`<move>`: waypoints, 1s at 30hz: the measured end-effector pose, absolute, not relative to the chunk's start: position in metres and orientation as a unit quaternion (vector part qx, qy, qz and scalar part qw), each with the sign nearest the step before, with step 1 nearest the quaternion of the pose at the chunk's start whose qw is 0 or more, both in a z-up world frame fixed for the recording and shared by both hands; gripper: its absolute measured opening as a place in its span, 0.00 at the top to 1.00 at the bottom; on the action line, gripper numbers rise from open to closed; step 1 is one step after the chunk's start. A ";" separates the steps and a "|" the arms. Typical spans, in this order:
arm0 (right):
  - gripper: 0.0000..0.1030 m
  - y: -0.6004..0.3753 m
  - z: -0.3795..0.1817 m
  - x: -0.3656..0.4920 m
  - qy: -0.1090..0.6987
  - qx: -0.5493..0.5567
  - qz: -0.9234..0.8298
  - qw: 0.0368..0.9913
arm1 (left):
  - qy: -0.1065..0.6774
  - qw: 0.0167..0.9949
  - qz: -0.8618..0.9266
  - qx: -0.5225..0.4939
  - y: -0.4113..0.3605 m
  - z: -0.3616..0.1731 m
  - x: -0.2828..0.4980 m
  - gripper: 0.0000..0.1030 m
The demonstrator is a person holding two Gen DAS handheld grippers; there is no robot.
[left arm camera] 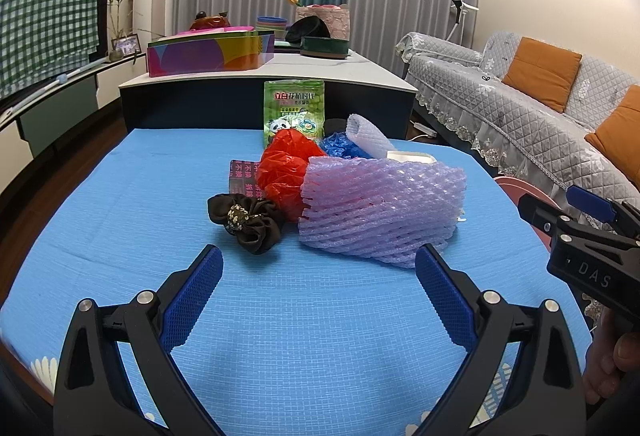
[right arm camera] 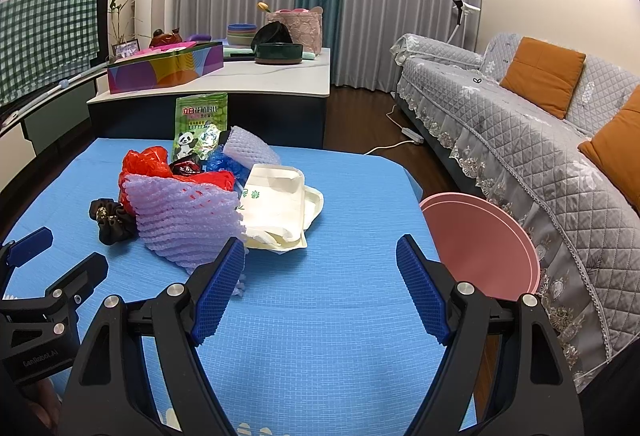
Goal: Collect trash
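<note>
trash pile: heaped near the middle of the blue cloth [left arm camera: 120, 196], ahead of both grippers
foam net [left arm camera: 380, 212]: lilac mesh sleeve, the biggest piece, lying on its side at the front of the pile; it overlaps the red bag
red bag [left arm camera: 282, 172]: crumpled plastic, touching the net's left end
white box [right arm camera: 280, 208]: crushed paper container with green print, just right of the net, touching it
green pouch [left arm camera: 294, 108]: panda picture on it, standing upright at the back of the pile
blue wrap [left arm camera: 340, 146]: small crumpled piece behind the red bag, beside a second rolled foam piece [left arm camera: 366, 134]
scrunchie [left arm camera: 248, 222]: dark brown fabric, on the cloth just left of the red bag
label [left arm camera: 242, 176]: flat red printed scrap, partly under the red bag
left gripper [left arm camera: 318, 288]: jaws spread wide, nothing between them, over bare cloth just short of the net and scrunchie
right gripper [right arm camera: 320, 276]: jaws spread wide, empty; its left pad sits right by the net's near corner, contact unclear
pink bin [right arm camera: 480, 248]: round, off the cloth's right edge, between table and sofa [right arm camera: 520, 140]
behind: a white-topped counter [left arm camera: 360, 72] with a colourful box [left arm camera: 208, 54]
</note>
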State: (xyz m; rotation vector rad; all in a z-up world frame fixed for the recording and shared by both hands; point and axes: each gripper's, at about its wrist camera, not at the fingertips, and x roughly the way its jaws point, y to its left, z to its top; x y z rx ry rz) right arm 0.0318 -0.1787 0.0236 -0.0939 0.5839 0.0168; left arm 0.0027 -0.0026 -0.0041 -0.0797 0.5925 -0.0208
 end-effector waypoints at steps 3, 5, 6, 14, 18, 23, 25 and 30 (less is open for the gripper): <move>0.25 -0.179 0.024 0.032 0.287 -0.046 0.008 0.957 | 0.292 0.956 -0.010 -0.039 -0.002 -0.004 0.003 0.09; 0.25 -0.179 0.023 0.032 0.287 -0.046 0.008 0.957 | 0.292 0.956 -0.010 -0.039 -0.002 -0.004 0.003 0.09; 0.25 -0.179 0.024 0.032 0.287 -0.046 0.008 0.957 | 0.292 0.956 -0.010 -0.040 -0.002 -0.004 0.003 0.09; 0.37 -0.177 0.025 0.036 0.285 -0.015 0.043 0.957 | 0.290 0.956 0.009 -0.051 0.010 -0.003 0.005 0.14; 0.37 -0.174 0.025 0.046 0.276 -0.004 0.064 0.959 | 0.300 0.951 0.032 -0.072 0.025 -0.009 0.017 0.21; 0.37 -0.165 0.018 0.063 0.288 -0.004 0.092 0.953 | 0.310 0.946 0.049 -0.081 0.034 -0.016 0.032 0.24; 0.37 -0.161 0.014 0.068 0.291 -0.006 0.101 0.951 | 0.312 0.945 0.051 -0.081 0.035 -0.019 0.038 0.27; 0.37 -0.155 0.007 0.081 0.302 -0.007 0.119 0.946 | 0.325 0.940 0.056 -0.085 0.039 -0.027 0.050 0.41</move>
